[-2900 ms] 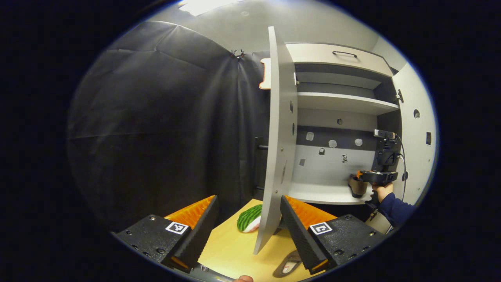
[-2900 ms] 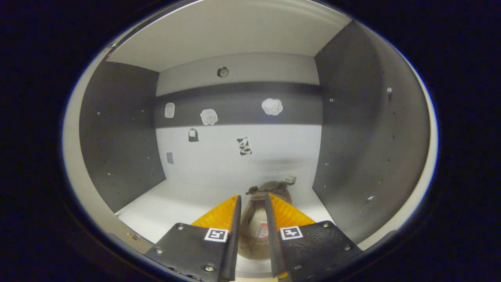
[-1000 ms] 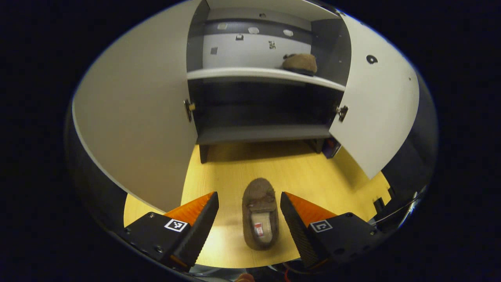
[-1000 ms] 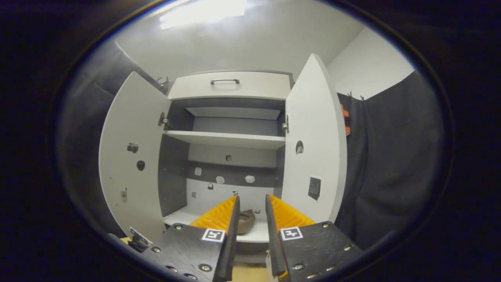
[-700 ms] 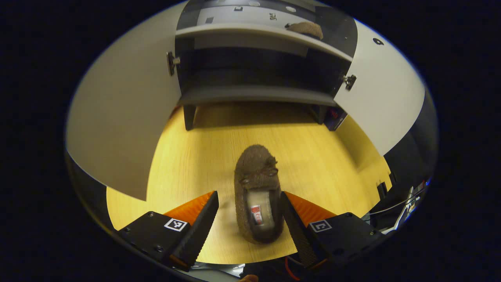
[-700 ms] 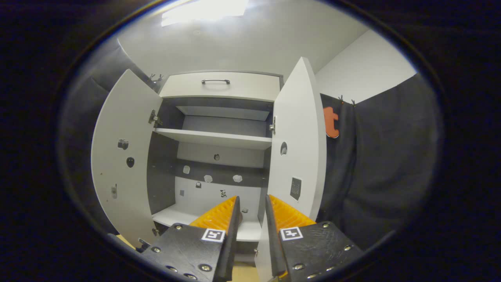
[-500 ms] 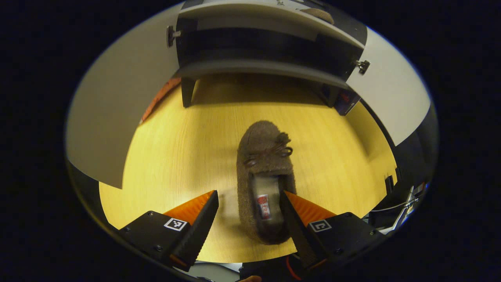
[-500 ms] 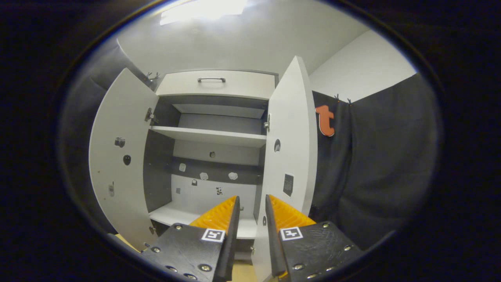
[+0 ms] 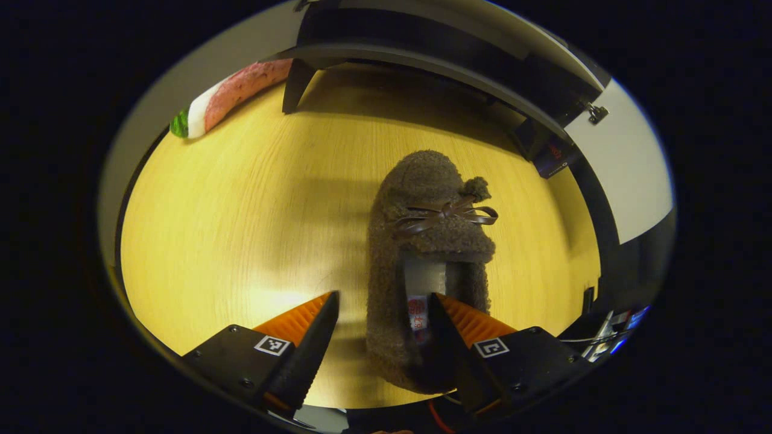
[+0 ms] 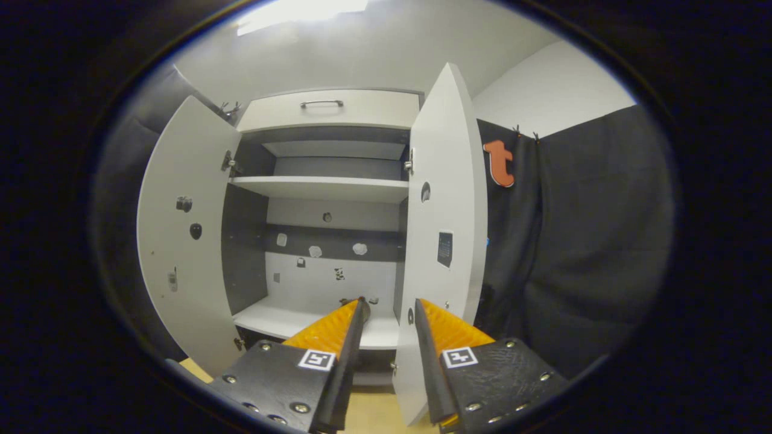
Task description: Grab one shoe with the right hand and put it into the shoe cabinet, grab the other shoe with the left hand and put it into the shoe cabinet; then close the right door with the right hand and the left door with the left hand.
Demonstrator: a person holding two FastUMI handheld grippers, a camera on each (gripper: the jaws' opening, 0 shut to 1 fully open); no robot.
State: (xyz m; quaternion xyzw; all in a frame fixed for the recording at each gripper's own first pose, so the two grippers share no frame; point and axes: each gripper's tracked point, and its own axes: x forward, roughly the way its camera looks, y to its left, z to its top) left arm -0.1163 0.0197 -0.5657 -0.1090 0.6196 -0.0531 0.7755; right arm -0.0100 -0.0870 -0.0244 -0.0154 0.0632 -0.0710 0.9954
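Note:
A brown fuzzy shoe (image 9: 422,241) with a thin bow lies on the yellow wooden floor (image 9: 241,229), toe toward the shoe cabinet (image 9: 434,48). My left gripper (image 9: 381,301) is open and low over the shoe's heel end. Its right finger (image 9: 449,319) is in the shoe's opening and its left finger (image 9: 307,325) is outside the left wall. In the right gripper view the cabinet (image 10: 325,187) stands with its left door (image 10: 181,229) and right door (image 10: 446,211) open. My right gripper (image 10: 388,303) is open a little, empty, before the right door's edge.
A watermelon-patterned cushion (image 9: 229,96) lies on the floor at the cabinet's left foot. Cables and a dark object (image 9: 603,325) sit at the floor's right edge. The cabinet has a white lower shelf (image 10: 271,316), an upper shelf (image 10: 319,187) and a drawer with a handle (image 10: 322,103).
My left gripper has swung down from the door to the shoe on the floor, and its fingers now straddle the shoe's side. My right gripper left its shoe on the shelf, drew back and widened slightly.

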